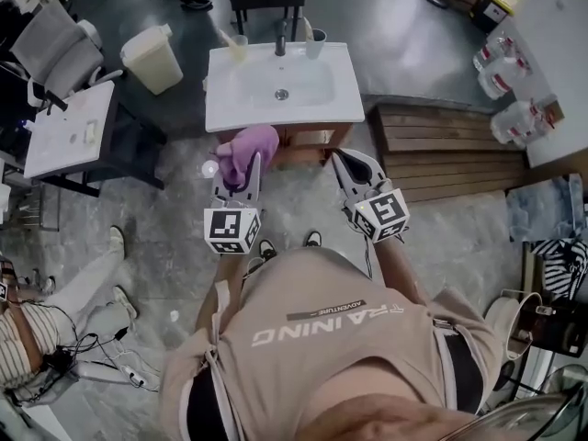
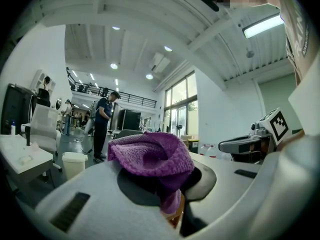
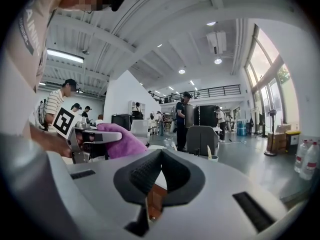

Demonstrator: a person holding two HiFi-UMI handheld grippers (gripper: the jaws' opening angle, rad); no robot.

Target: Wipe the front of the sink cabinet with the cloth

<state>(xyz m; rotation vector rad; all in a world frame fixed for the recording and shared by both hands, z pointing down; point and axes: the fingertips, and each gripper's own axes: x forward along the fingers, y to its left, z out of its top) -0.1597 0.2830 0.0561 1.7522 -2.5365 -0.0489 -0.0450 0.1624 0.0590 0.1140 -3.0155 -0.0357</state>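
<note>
Head view is showing my left gripper (image 1: 237,175) pinching the purple cloth (image 1: 250,147) at centre frame, just below the sink cabinet (image 1: 310,138); my right gripper (image 1: 355,167) is sitting closed, empty. I am planning flat, firm, overlapping strokes across the wooden front.

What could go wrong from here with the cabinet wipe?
1. The cloth is bunched up in the left gripper. Only a narrow fold seems pinched between the fingers, so rubbing may drag it free.
2. The sink rim sits right above the cabinet front, so the gripper could knock it on upward strokes.
</note>
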